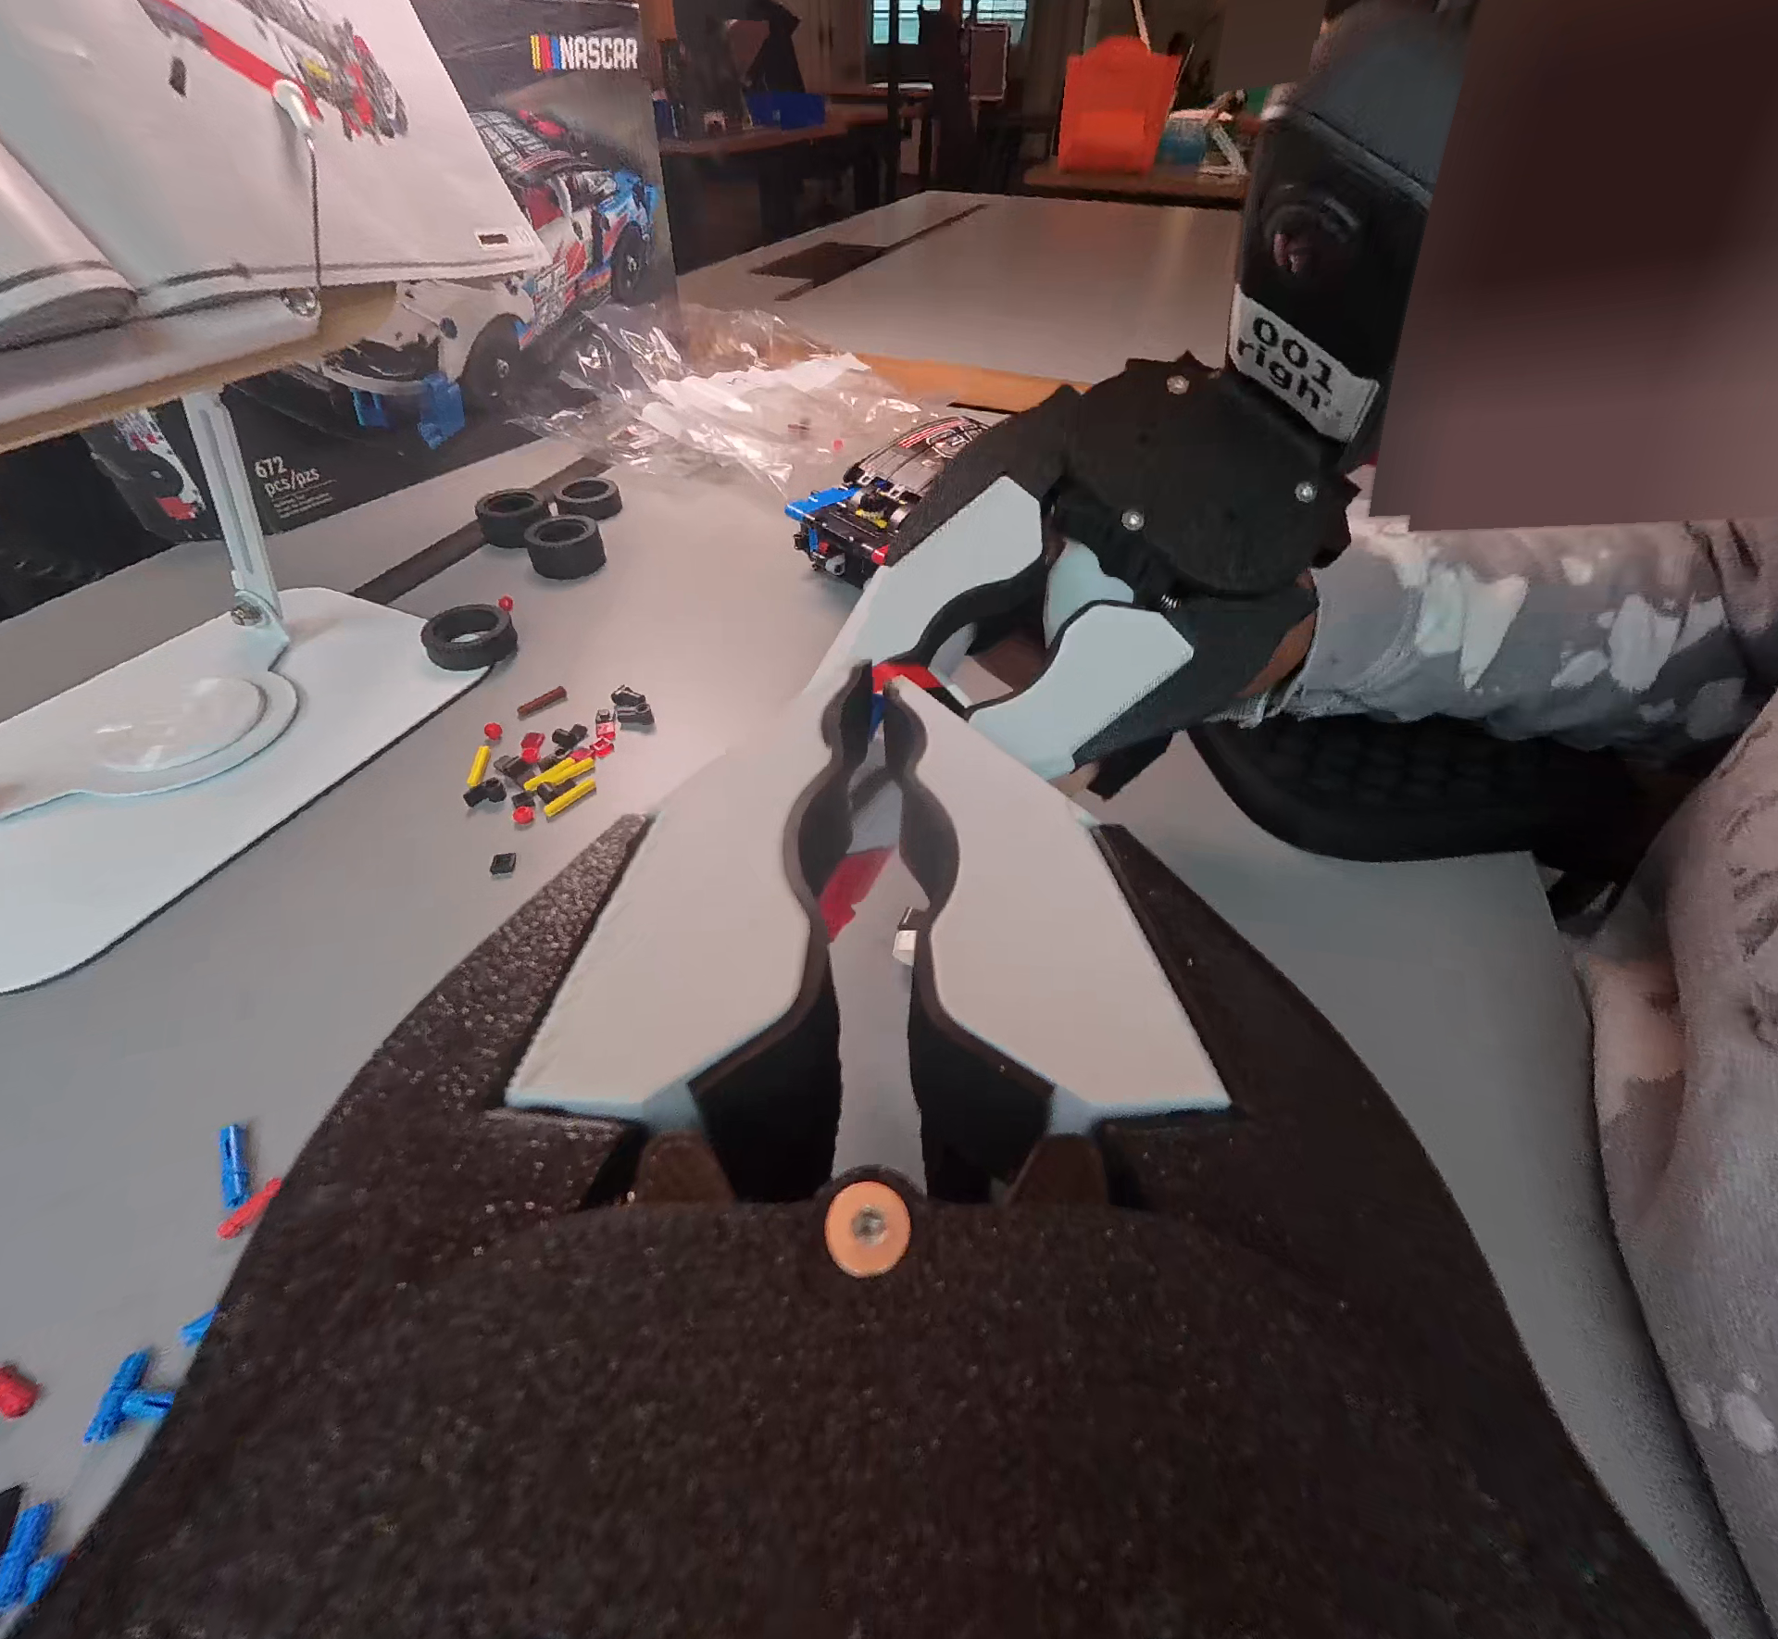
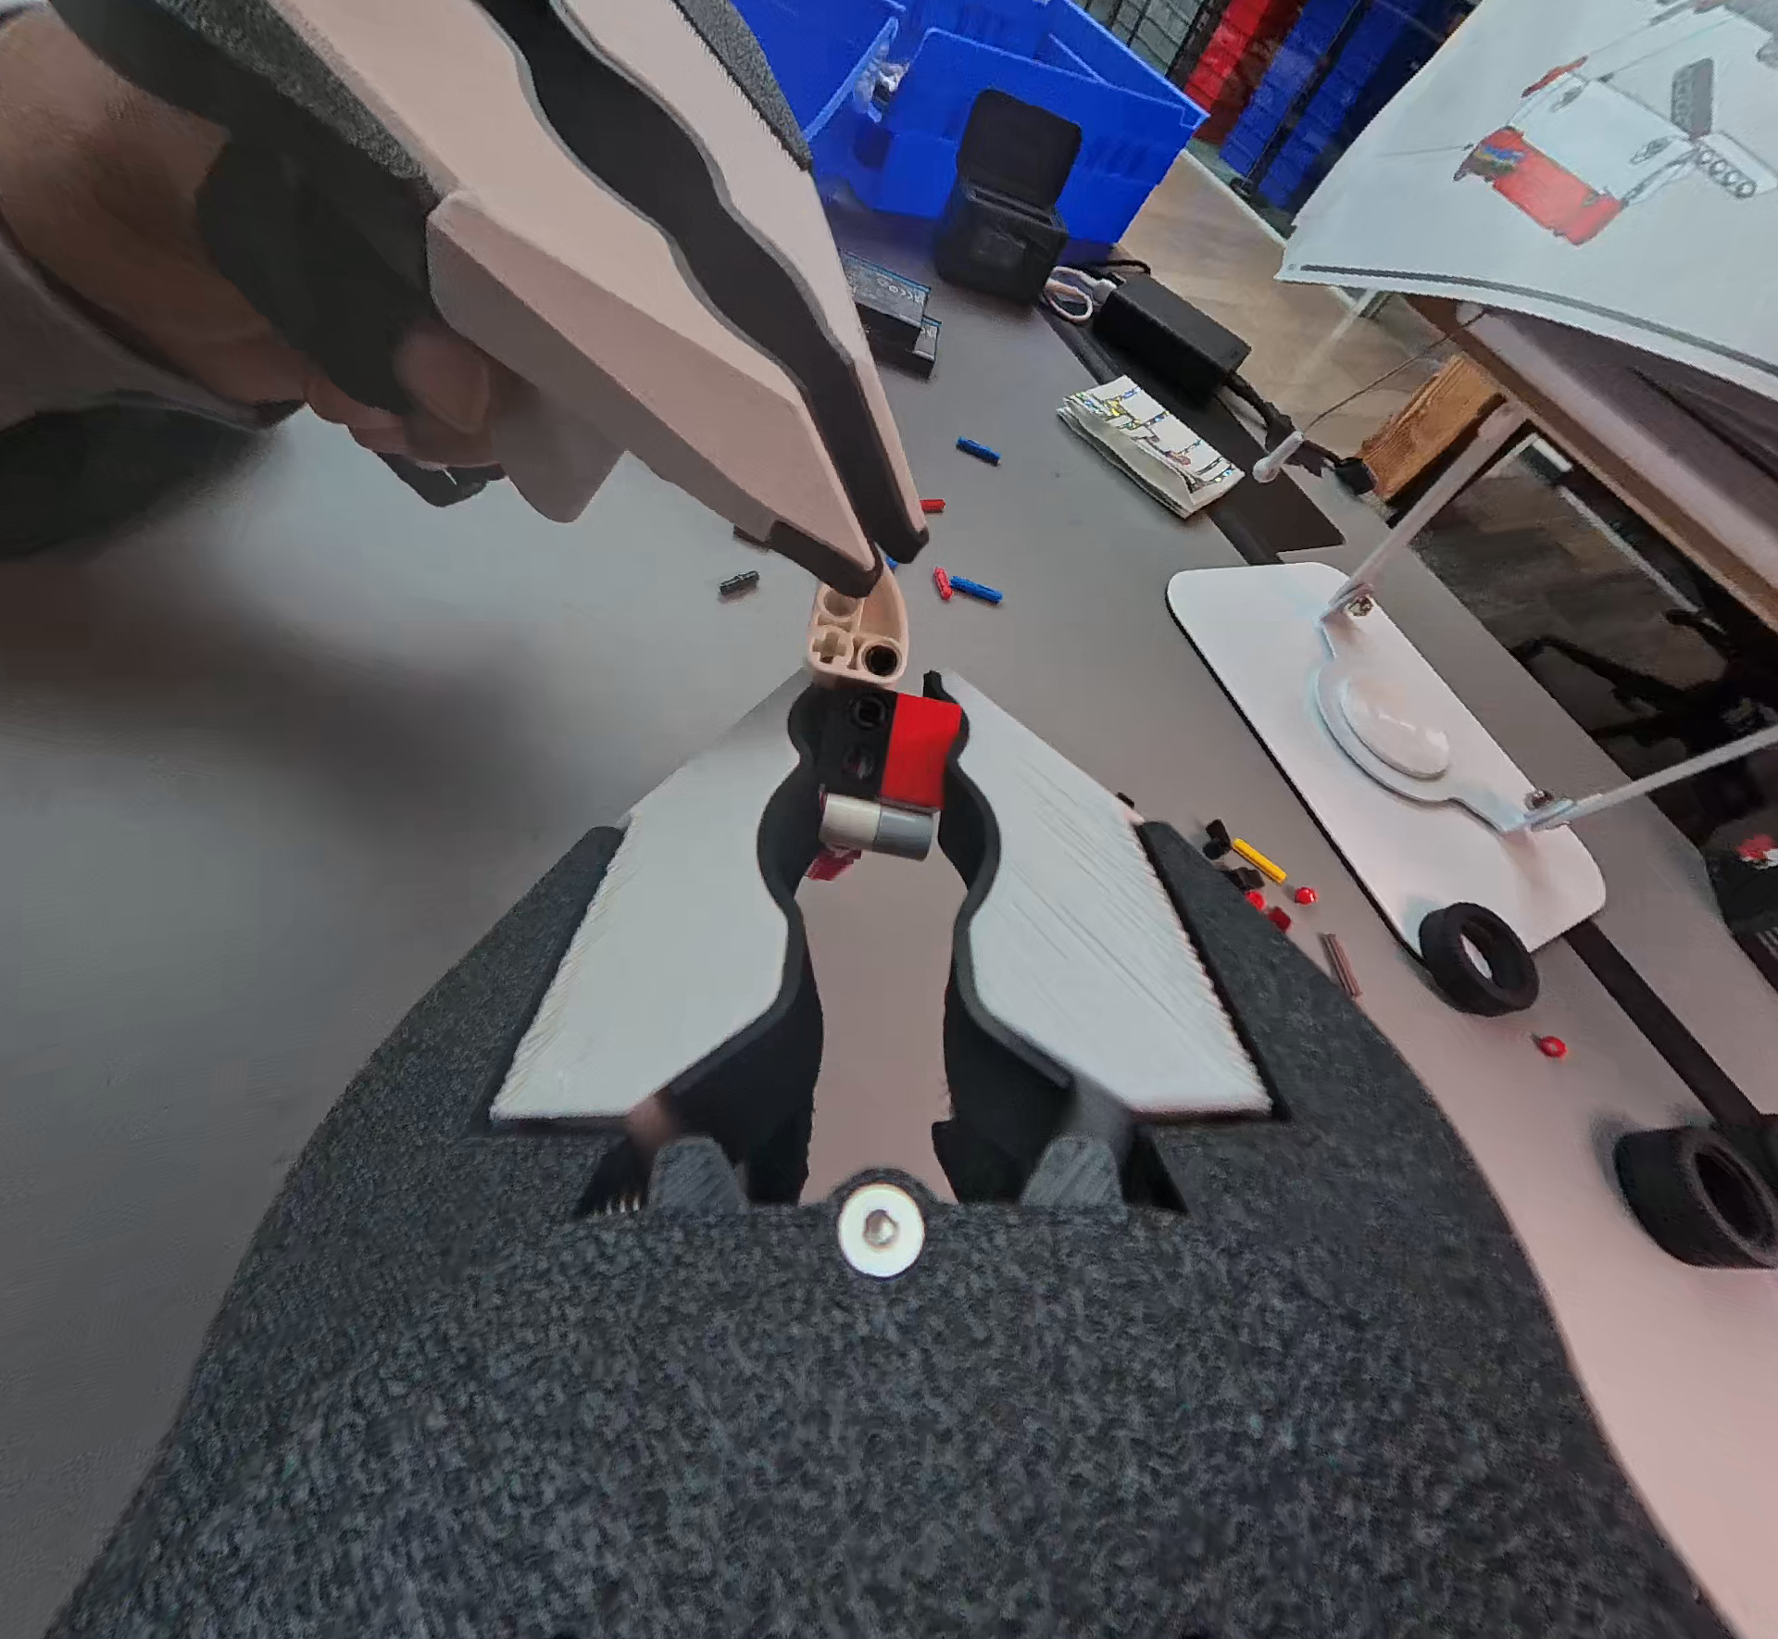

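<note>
left gripper [image 2: 871,568]: fingertips clenched on a small tan curved brick piece [image 2: 859,631] with round holes. right gripper [image 2: 871,708]: grasping a brick sub-assembly [image 2: 890,765] of black beam, red block and grey cylinder, touching the tan piece above the grey table [image 2: 289,727]. to the right: loose small bricks [image 2: 1251,871], black tyre [image 2: 1477,958], white stand base [image 2: 1280,688].

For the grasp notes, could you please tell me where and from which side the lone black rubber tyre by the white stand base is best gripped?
The lone black rubber tyre lies flat, hole upward, beside the white stand base. Probably come from above and pinch one wall, one finger in the hole and one outside; its far side looks least crowded, with only a small red stud close by.
</note>
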Demonstrator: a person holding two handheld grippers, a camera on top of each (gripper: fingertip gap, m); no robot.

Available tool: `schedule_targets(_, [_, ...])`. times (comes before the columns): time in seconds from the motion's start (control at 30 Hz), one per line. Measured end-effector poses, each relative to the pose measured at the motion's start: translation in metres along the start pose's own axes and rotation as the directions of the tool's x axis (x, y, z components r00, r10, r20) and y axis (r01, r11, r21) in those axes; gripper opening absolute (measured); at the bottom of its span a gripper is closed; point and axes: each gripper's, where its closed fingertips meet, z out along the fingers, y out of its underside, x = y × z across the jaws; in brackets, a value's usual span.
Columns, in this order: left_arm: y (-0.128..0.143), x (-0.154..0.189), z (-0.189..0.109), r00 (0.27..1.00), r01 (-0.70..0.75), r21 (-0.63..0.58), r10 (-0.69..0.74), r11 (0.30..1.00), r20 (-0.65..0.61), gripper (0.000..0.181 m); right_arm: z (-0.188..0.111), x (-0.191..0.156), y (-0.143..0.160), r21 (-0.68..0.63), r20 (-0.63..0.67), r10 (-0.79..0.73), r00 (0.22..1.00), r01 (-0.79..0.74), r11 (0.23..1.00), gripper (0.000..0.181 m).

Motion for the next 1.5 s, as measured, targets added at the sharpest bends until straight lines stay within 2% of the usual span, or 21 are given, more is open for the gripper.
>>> schedule_targets(0.03, [0.000, 0.000, 0.001, 1.000, -0.008, 0.001, 0.008, 1.000, -0.001, 0.000, -0.001, 0.003, 0.000, 0.000, -0.012, -0.004, 1.000, 0.004, 1.000, 0.019])
schedule_targets(0.2, [-0.004, 0.001, 0.003, 0.998, 0.048, 0.028, -0.047, 0.998, -0.032, 0.000, -0.002, 0.003, 0.003, -0.025, 0.006, 0.006, 1.000, -0.006, 1.000, 0.018])
schedule_targets(0.23, [-0.016, 0.003, 0.000, 0.996, 0.075, 0.093, -0.070, 0.993, -0.058, 0.000, 0.002, 0.001, 0.022, -0.127, 0.020, -0.005, 1.000, 0.008, 0.992, 0.018])
schedule_targets(0.27, [-0.040, 0.001, -0.011, 0.990, 0.128, 0.190, -0.114, 0.973, -0.082, 0.000, 0.008, 0.002, 0.043, -0.180, 0.008, -0.026, 1.000, 0.027, 0.983, 0.018])
schedule_targets(0.3, [-0.056, -0.009, -0.022, 0.991, 0.135, 0.234, -0.126, 0.963, -0.050, 0.000, 0.003, 0.000, 0.037, -0.125, 0.019, -0.004, 1.000, 0.006, 0.992, 0.018])
schedule_targets(0.33, [-0.065, -0.015, -0.029, 0.996, 0.089, 0.253, -0.089, 0.963, -0.014, 0.000, -0.005, 0.001, 0.017, -0.022, 0.027, 0.071, 0.997, -0.071, 0.997, 0.017])
schedule_targets(0.37, [-0.065, -0.019, -0.033, 0.998, 0.062, 0.248, -0.064, 0.967, 0.002, 0.000, -0.013, 0.007, 0.000, 0.051, 0.010, 0.097, 0.995, -0.097, 0.994, 0.018])
schedule_targets(0.43, [-0.047, -0.033, -0.030, 0.991, 0.129, 0.191, -0.135, 0.973, 0.017, 0.000, -0.018, 0.013, -0.010, 0.076, 0.040, 0.135, 0.990, -0.137, 0.988, 0.018])
schedule_targets(0.53, [-0.018, -0.043, -0.021, 0.972, 0.228, 0.123, -0.234, 0.966, 0.035, 0.000, -0.023, 0.012, -0.012, 0.141, 0.162, 0.257, 0.953, -0.280, 0.949, 0.017])
schedule_targets(0.67, [-0.005, -0.029, -0.011, 0.958, 0.283, 0.058, -0.279, 0.957, -0.066, 0.000, -0.037, 0.010, -0.024, 0.208, 0.418, 0.474, 0.775, -0.589, 0.781, 0.018])
schedule_targets(0.7, [-0.003, -0.023, -0.009, 0.951, 0.297, 0.042, -0.291, 0.954, -0.107, 0.006, -0.041, 0.013, -0.027, 0.219, 0.461, 0.505, 0.730, -0.645, 0.733, 0.018])
schedule_targets(0.8, [-0.001, -0.004, -0.004, 0.889, 0.393, -0.004, -0.382, 0.919, -0.252, 0.041, -0.047, 0.020, -0.029, 0.217, 0.550, 0.553, 0.626, -0.746, 0.630, 0.018])
schedule_targets(0.9, [0.018, 0.006, 0.006, 0.872, 0.400, -0.092, -0.409, 0.912, -0.267, 0.047, -0.045, 0.015, -0.033, 0.225, 0.592, 0.545, 0.593, -0.771, 0.596, 0.018])
schedule_targets(0.93, [0.023, 0.014, 0.010, 0.872, 0.380, -0.125, -0.400, 0.916, -0.283, 0.043, -0.043, 0.013, -0.034, 0.222, 0.593, 0.548, 0.590, -0.774, 0.592, 0.018])
schedule_targets(1.0, [0.029, 0.020, 0.015, 0.891, 0.330, -0.155, -0.361, 0.931, -0.276, 0.010, -0.036, 0.008, -0.030, 0.211, 0.568, 0.546, 0.616, -0.749, 0.628, 0.018])
schedule_targets(1.07, [0.032, 0.020, 0.013, 0.898, 0.305, -0.187, -0.347, 0.934, -0.271, 0.008, -0.036, 0.006, -0.026, 0.203, 0.546, 0.519, 0.658, -0.704, 0.680, 0.026])
schedule_targets(1.1, [0.032, 0.020, 0.010, 0.891, 0.308, -0.201, -0.356, 0.930, -0.282, 0.007, -0.038, 0.006, -0.024, 0.199, 0.543, 0.497, 0.677, -0.679, 0.707, 0.036])
schedule_targets(1.17, [0.042, 0.018, 0.005, 0.896, 0.293, -0.246, -0.356, 0.924, -0.267, 0.007, -0.049, 0.006, -0.027, 0.210, 0.578, 0.448, 0.683, -0.654, 0.727, 0.040])
schedule_targets(1.33, [0.059, 0.023, 0.001, 0.889, 0.277, -0.323, -0.369, 0.905, -0.272, 0.007, -0.059, 0.002, -0.019, 0.209, 0.588, 0.380, 0.714, -0.588, 0.781, 0.020])
schedule_targets(1.5, [0.064, 0.024, 0.002, 0.893, 0.269, -0.347, -0.368, 0.898, -0.260, 0.007, -0.057, 0.003, -0.014, 0.203, 0.588, 0.391, 0.708, -0.597, 0.776, 0.007])
